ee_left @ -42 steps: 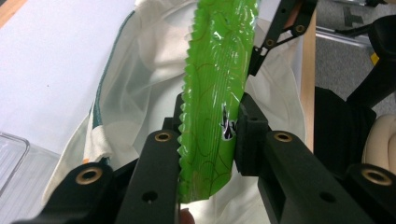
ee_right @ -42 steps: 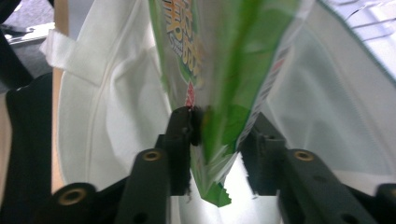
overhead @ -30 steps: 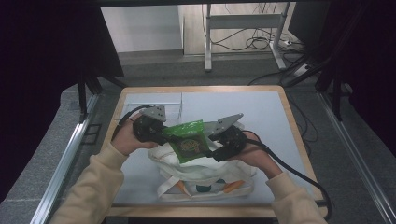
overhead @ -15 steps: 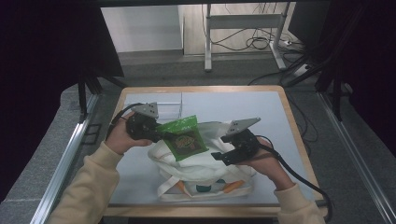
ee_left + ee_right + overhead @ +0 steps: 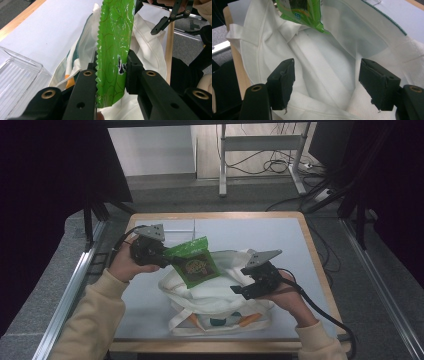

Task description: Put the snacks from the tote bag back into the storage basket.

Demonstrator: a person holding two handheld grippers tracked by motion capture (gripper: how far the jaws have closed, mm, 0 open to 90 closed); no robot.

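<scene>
Left gripper (image 5: 167,261): fingers (image 5: 86,82) clamped on the serrated end seal of a green snack packet (image 5: 195,262). The packet is glossy film, roughly rectangular, with a darker printed panel on its face; a small tear or scuff shows beside one finger pad in the left gripper view. It is held clear of the worktop (image 5: 150,300), tilted, its lower end over the mouth of a white cloth bag (image 5: 220,292).

Bag: soft woven fabric, creased and slumped, lying flat on the worktop with its mouth toward the far side. Orange and dark green print shows on the near face. The right gripper view looks into the bag (image 5: 324,57); the lining is pale and smooth, with flat strap handles folded to one side and the packet's corner (image 5: 312,18) hanging above the opening.

Right gripper (image 5: 239,291): fingers (image 5: 283,82) wide apart, holding nothing, poised just over the bag's rim.

A clear ribbed plastic tray (image 5: 17,80) sits on the worktop near the left gripper. Worktop surface is a pale sheet with a wooden edge.
</scene>
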